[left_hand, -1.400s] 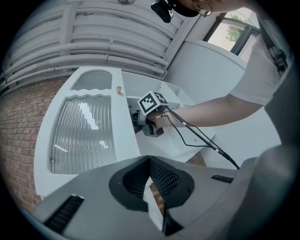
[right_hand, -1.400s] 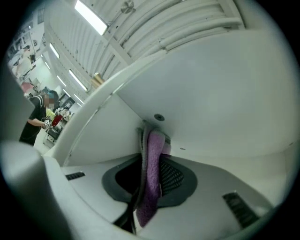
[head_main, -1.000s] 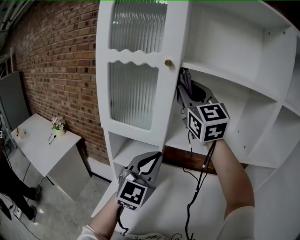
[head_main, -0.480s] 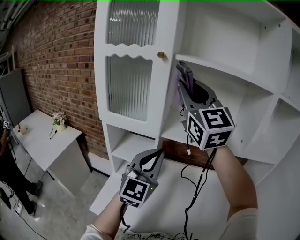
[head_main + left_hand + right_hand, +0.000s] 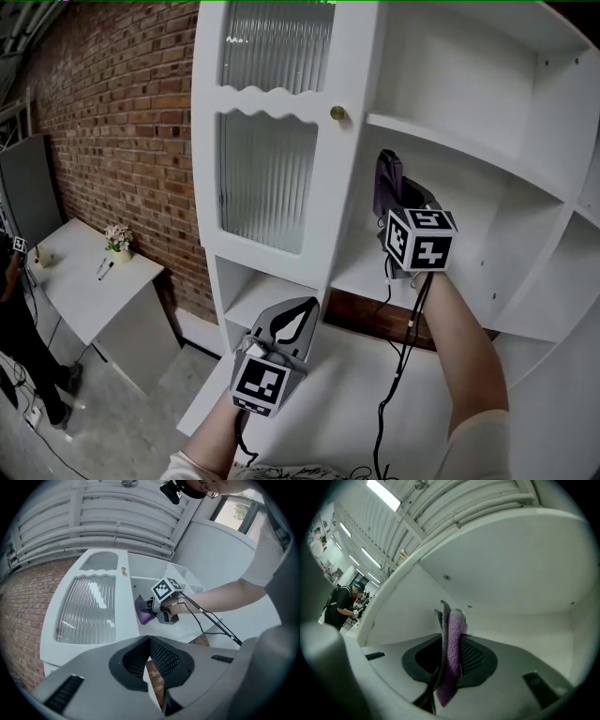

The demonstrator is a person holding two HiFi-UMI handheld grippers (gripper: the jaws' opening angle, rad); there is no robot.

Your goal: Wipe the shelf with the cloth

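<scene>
Right claw (image 5: 449,620) is clamped tight on the one fuzzy purple cloth (image 5: 452,653). I'm holding it upright inside the white cabinet (image 5: 441,56), in the open compartment above the flat white shelf (image 5: 361,272). Left claw (image 5: 149,640) is pressed together and empty, low beneath the single ribbed-glass door (image 5: 267,178).

1. A red brick wall (image 5: 112,141) runs along your left.
2. Ahead of you stands a white shelf unit (image 5: 450,56) with a ribbed glass door (image 5: 267,178).
3. Down to your left, a white table (image 5: 84,291) holds a small flower pot (image 5: 116,248).
4. The floor (image 5: 103,427) is grey.
5. Strip lights (image 5: 384,494) glow overhead, and a window (image 5: 234,513) shows daylight.
</scene>
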